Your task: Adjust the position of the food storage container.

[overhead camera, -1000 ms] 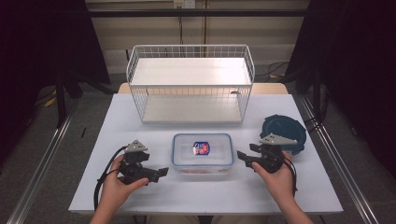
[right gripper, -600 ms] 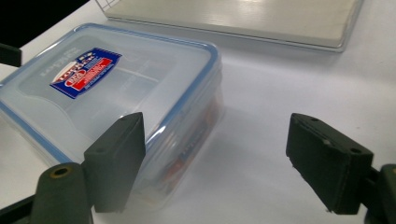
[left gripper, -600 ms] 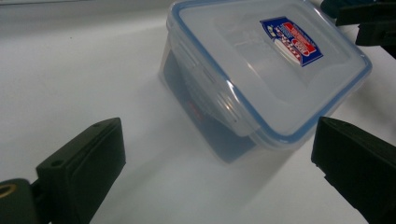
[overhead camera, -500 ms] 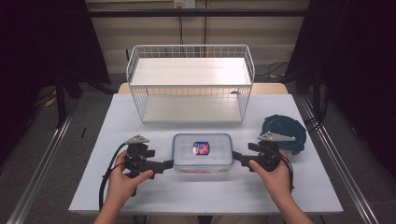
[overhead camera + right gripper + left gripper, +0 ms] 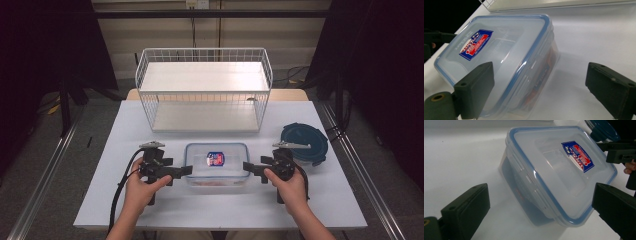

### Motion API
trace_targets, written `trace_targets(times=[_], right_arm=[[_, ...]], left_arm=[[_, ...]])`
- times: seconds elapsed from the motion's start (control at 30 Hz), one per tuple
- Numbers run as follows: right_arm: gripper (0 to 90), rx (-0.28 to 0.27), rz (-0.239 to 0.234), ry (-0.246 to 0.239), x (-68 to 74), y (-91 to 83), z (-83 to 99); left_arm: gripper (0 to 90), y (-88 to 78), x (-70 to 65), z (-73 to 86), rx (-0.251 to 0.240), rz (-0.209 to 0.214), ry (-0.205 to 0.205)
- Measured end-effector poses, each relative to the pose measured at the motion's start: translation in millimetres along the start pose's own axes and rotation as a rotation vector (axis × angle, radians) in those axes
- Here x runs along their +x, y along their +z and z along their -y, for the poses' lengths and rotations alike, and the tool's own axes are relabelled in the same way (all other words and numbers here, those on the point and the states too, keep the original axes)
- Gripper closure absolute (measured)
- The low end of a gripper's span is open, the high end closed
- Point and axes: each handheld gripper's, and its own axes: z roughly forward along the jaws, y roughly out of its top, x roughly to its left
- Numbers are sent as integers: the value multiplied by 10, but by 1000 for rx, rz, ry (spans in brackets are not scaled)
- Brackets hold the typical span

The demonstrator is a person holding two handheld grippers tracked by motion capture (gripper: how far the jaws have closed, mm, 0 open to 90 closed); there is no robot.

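Both sets of jaws spread wide, pinching nothing. Left gripper [image 5: 184, 171] and right gripper [image 5: 248, 167] have closed in over the last second and now sit at the short ends of the lidded container [image 5: 217, 162], at table [image 5: 125, 125] centre front. Likely a two-sided lift is coming. Wire basket [image 5: 205, 90] behind, blue lid [image 5: 310, 140] at right

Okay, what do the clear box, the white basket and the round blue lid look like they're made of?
The box looks like glossy translucent plastic: the table shows through its walls, and its lid has a blue seal rim. The basket looks like white-coated metal wire, a thin open grid, with what may be solid white shelf panels. The round lid looks like dark blue plastic, though it's too small to be sure.
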Motion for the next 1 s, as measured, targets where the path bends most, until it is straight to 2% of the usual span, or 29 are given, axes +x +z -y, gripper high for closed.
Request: trace_targets(times=[0.03, 0.07, 0.17, 0.2, 0.3, 0.43, 0.53, 0.6, 0.67, 0.8, 0.9, 0.93, 0.97, 1.0], right_arm=[[82, 0, 0, 0, 0, 0, 0], [71, 7, -16, 35, -14, 19, 16], [76, 9, -41, 55, -25, 42, 31], [76, 13, -54, 68, -25, 53, 39], [83, 12, -58, 69, -25, 54, 36], [134, 3, -80, 78, -40, 48, 44], [174, -10, -84, 78, -37, 40, 48], [216, -20, -85, 82, -27, 35, 52], [246, -26, -92, 96, -23, 30, 56], [256, -30, -101, 107, -30, 33, 65], [285, -35, -112, 115, -34, 32, 66], [316, -28, -119, 145, -30, 30, 71], [316, -28, -119, 145, -30, 30, 71], [321, -26, -128, 183, -30, 29, 80]], left_arm=[[14, 0, 0, 0, 0, 0, 0], [16, 8, 1, -4, 2, -4, -7], [23, 28, 9, -6, 3, -10, -21], [55, 32, 4, -4, 9, -5, -31], [72, 31, -3, -6, 10, -11, -26], [77, 42, -2, -12, -12, -14, -44], [109, 54, 12, -14, -7, -9, -41], [122, 73, 4, -15, -8, -8, -58], [131, 85, 11, -18, 15, 2, -62], [154, 121, -6, -11, 9, 2, -75], [169, 123, -6, -13, 12, 6, -71], [172, 126, -8, -12, 11, 7, -77], [172, 130, -8, -11, 13, 11, -81], [188, 133, -12, -9, 13, 18, -85]])
